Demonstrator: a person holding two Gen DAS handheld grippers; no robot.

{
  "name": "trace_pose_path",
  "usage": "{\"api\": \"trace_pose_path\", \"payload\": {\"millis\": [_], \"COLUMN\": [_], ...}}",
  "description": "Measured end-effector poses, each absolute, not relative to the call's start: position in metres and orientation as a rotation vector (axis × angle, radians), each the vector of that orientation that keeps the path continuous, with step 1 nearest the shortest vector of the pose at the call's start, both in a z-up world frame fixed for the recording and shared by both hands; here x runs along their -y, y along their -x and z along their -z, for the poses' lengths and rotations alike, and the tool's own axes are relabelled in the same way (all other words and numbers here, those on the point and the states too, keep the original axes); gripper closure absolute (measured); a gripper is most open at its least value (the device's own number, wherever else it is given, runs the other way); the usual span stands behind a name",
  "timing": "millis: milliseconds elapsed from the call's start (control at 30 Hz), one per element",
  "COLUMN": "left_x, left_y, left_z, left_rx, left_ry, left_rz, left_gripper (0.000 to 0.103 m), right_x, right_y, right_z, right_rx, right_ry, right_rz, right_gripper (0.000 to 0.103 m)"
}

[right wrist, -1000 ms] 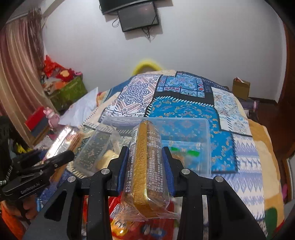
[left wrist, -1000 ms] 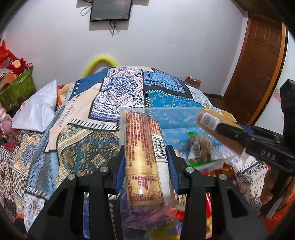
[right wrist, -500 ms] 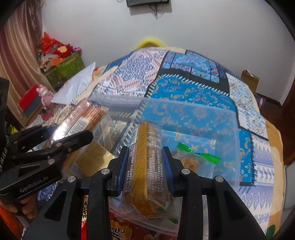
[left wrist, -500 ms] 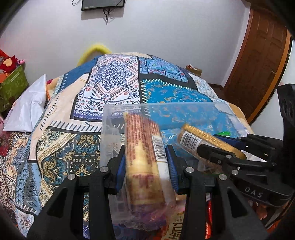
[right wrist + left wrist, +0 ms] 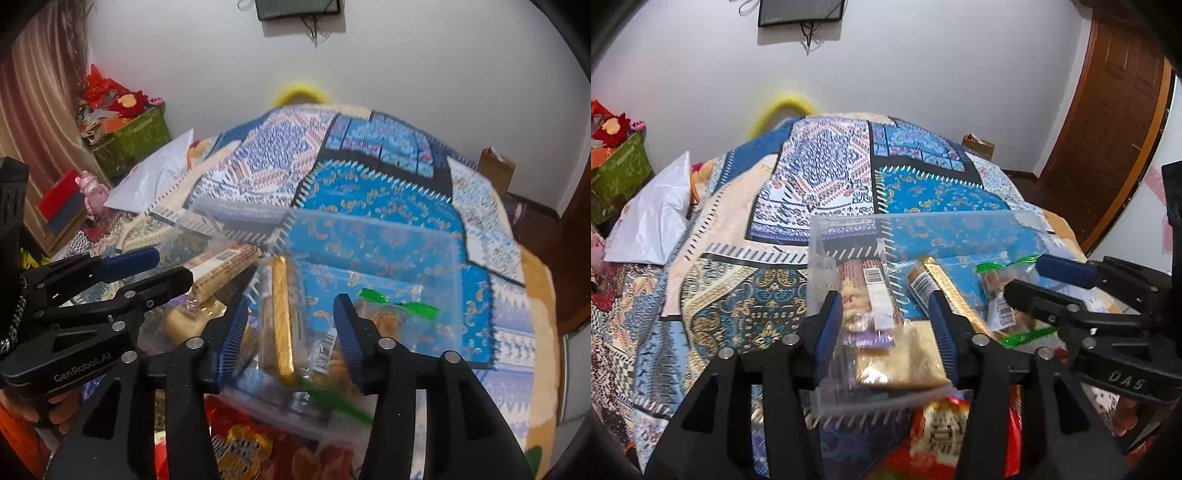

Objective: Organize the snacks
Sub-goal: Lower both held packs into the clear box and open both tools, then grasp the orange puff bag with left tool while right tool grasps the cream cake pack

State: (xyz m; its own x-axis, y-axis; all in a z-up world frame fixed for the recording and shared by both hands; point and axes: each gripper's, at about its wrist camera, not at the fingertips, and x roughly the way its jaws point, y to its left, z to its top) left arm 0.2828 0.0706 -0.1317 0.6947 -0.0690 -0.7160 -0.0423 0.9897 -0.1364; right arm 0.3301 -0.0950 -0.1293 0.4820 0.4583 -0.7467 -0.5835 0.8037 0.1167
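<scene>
In the left wrist view, a clear plastic box stood on the patterned bedspread, and everything here is placed relative to this box. The left gripper hung over the near left part of the box. Its jaws were opening, and a gap showed on each side of the red biscuit roll between them, so the pads did not press it. The roll lay inside the box, at its left wall, with its long axis pointing away from the camera toward the far wall. To the right of it in the box lay a gold biscuit pack, its long axis slanting toward the far left. Farther right in the box was a green-edged snack bag. The right gripper reached over the right part of the box.

In the right wrist view, the right gripper was above the middle of the box. Its jaws were opening too, and the gold biscuit pack lay between them, apart from both pads. Its long axis ran from the near side to the far side, slightly blurred. The red biscuit roll lay to the left, slanting, beside the left gripper. The green-edged snack bag was in the right part of the box.
</scene>
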Motion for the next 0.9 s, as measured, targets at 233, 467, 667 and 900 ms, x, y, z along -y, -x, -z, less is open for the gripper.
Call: {"api": "trace_pose_path", "payload": {"millis": [233, 467, 667, 900], "left_x": [-0.068, -0.059, -0.051, -0.044], "left_y": [-0.228, -0.168, -0.126, -0.092], "left_z": [0.097, 0.082, 0.087, 0.112], "left_rx": [-0.746, -0.727, -0.736, -0.797], "left_ry": [0.107, 0.083, 0.068, 0.091], "left_rz": [0.004, 0.003, 0.005, 0.013], "left_gripper": [0.036, 0.027, 0.022, 0.022], "right_x": [0.113, 0.129, 0.143, 0.15], "right_y": [-0.292, -0.25, -0.214, -0.181], "right_z": [0.093, 0.076, 0.078, 0.102], "right_rx": [-0.769, -0.732, -0.728, -0.786], "right_ry": [0.137, 0.115, 0.103, 0.099], "right_rz": [-0.635, -0.638, -0.637, -0.631], "right_gripper": [0.046, 0.043, 0.037, 0.037]}}
